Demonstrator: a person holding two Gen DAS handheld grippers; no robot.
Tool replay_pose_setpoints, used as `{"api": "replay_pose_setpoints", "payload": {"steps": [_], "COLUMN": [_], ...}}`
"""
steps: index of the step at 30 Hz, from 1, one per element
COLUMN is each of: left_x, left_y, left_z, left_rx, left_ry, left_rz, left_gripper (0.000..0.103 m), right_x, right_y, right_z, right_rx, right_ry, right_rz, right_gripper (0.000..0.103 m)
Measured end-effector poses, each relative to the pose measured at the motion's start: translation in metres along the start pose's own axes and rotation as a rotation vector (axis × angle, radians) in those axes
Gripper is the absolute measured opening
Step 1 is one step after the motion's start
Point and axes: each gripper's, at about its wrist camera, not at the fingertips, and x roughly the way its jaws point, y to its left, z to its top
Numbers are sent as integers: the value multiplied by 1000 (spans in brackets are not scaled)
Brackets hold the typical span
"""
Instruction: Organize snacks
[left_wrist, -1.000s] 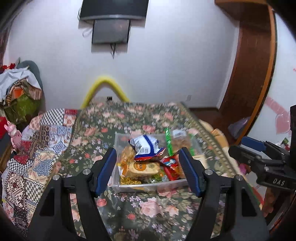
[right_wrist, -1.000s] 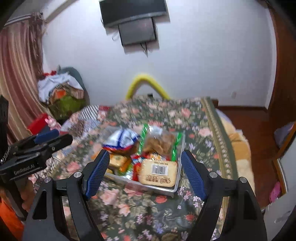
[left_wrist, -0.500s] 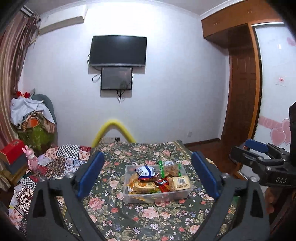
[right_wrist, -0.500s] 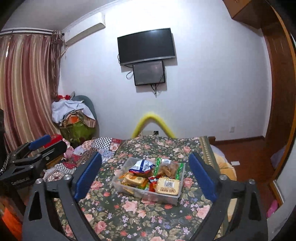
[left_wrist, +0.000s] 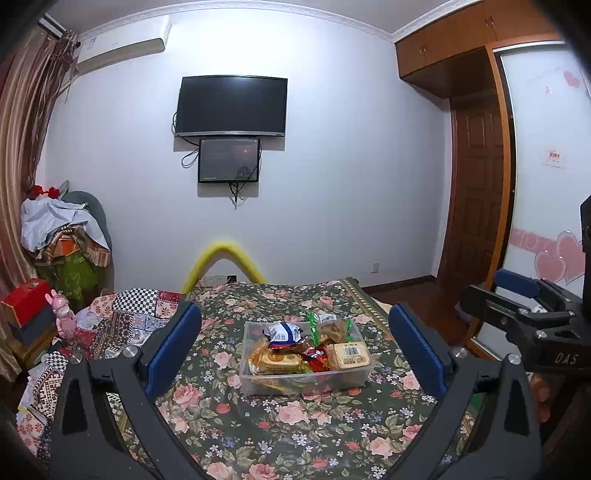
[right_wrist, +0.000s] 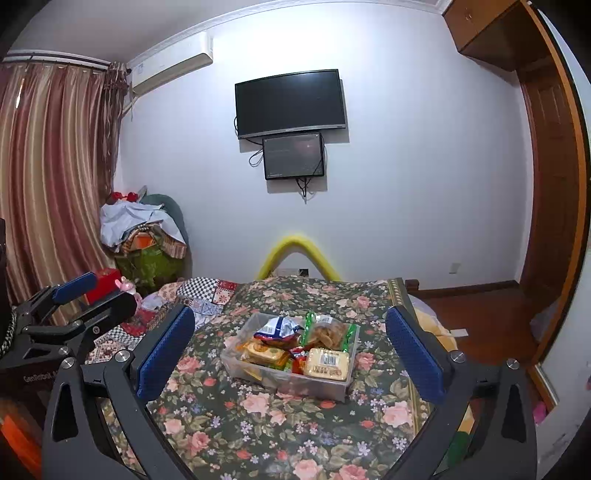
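Snacks (left_wrist: 295, 354) in bin (left_wrist: 306, 386), on bed (left_wrist: 295, 435).

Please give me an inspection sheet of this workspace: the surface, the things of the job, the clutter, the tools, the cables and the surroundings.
Surface: floral bedspread over a bed.
Job's things: clear plastic bin stands on the bedspread, filled with snack packets; a blue and white bag lies on top, a barcoded biscuit pack at the near right corner.
Clutter: clothes pile in the far left corner; red box and pink toy left of the bed.
Grippers: left tool and right tool both open, empty, apart from the bin.
Cables: loose wires hang by the small screen under the TV.
Surroundings: curtain, wooden door.
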Motion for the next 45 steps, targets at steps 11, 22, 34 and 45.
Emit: {"api": "replay_pose_setpoints", "payload": {"steps": [11,22,34,45], "left_x": [-4,-5,-7,-8], "left_y": [-3,-5,-4,-3], "left_z": [-1,-2,-3,-3], "left_rx": [-2,4,3,-5], "left_ry": [-4,-7,-13,-18], "left_rz": [-3,-7,-11,-23], "left_gripper": [103,103,103,103], "right_x": [-4,-9,-10,-12], "right_y": [0,2,4,2], "right_z": [-4,-4,-6,-3], "right_rx": [9,14,0,3], "right_ry": [-2,-12,-7,-19], "right_rz": [3,-2,-10,-12], "right_gripper": [103,103,103,103]}}
